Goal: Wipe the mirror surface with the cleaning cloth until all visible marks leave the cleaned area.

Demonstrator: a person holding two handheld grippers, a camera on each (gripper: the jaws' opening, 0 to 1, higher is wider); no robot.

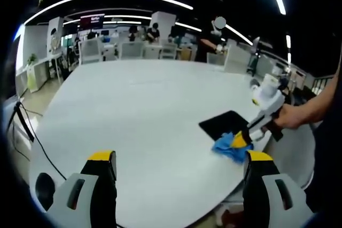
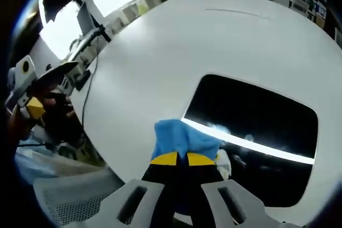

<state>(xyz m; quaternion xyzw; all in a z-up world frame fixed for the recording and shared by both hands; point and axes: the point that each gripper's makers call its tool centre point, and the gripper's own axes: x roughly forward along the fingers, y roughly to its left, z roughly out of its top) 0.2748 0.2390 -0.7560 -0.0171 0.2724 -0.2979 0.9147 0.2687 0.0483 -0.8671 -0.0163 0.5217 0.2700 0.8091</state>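
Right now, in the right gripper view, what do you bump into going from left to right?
Left gripper → blue cleaning cloth held by the right gripper → dark mirror lying on the white table.

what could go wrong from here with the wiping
The dark rectangular mirror lies flat and loose near the white round table's edge, so a hard wipe might slide it off. The right tongs pinch only one end of the blue cleaning cloth, which may slip out. The open left tongs aren't steadying the mirror.

Bright ceiling strips, mirror glare, fisheye-warped edges.
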